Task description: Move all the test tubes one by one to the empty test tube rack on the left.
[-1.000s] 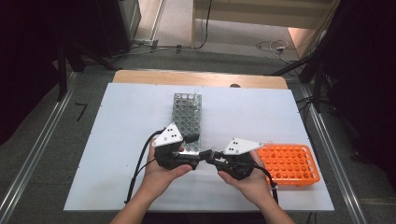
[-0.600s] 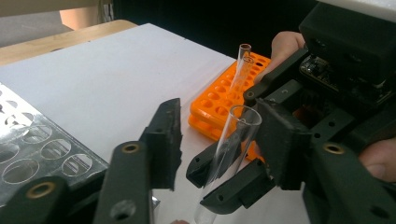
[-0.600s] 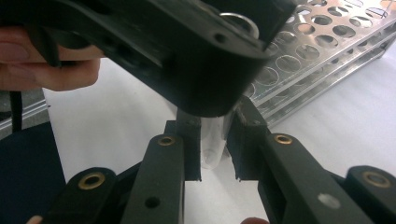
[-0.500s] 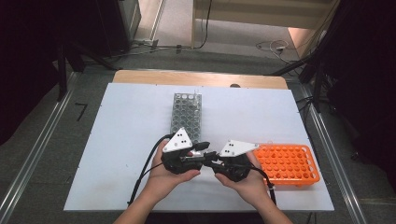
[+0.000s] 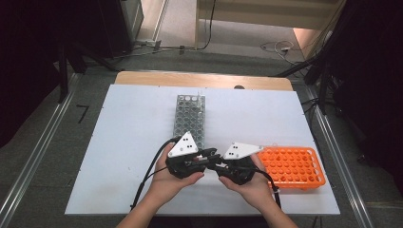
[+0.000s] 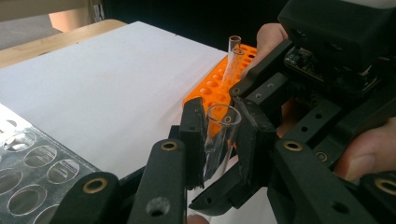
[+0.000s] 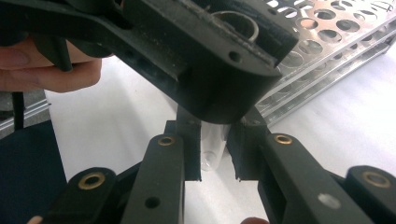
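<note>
A clear glass test tube (image 6: 219, 140) is being passed between grippers above the white surface (image 5: 119, 137), near its front edge. The left gripper (image 6: 219, 144) is clamping the tube's upper part; the right gripper (image 7: 214, 156) is standing open around its rounded bottom. Likely next: closing the right, releasing the left, then heading to the orange plastic rack (image 5: 292, 167) at right or the grey metal rack (image 5: 189, 118) beyond.

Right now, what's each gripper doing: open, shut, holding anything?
Left gripper: shut on the clear test tube, near its open top.
Right gripper: jaws around the tube's rounded bottom; whether they clamp it cannot be told.
</note>
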The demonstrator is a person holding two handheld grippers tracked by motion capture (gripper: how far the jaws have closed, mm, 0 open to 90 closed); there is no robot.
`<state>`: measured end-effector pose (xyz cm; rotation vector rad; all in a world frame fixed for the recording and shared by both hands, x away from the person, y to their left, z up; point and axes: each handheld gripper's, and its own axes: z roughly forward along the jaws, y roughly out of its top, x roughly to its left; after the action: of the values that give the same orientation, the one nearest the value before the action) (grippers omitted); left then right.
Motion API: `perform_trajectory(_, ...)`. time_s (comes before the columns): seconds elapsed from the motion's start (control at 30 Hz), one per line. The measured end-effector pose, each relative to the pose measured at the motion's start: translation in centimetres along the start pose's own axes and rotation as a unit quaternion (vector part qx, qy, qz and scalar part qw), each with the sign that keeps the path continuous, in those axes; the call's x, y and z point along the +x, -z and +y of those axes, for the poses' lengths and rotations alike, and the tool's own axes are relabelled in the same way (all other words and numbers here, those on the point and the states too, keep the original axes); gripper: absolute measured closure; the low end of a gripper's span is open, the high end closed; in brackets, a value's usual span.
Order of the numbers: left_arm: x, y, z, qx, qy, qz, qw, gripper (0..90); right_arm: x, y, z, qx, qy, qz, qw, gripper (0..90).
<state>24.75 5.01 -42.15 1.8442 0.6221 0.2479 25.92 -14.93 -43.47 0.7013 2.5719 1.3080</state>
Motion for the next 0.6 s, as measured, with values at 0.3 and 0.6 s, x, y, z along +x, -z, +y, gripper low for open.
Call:
perform_trajectory(0.3, 0.6, 0.3, 0.3, -0.008, 0.016, 0.004, 0.9998, 74.8, 0.0, 0.4, 0.1, -0.012, -0.005, -0.001, 0.9999, 55.8)
perform_trajectory(0.6, 1.3, 0.9, 1.0, -0.019, 0.019, 0.015, 0.9995, 74.9, -0.3, 1.9, 0.1, -0.049, -0.002, -0.001, 0.9988, 19.7)
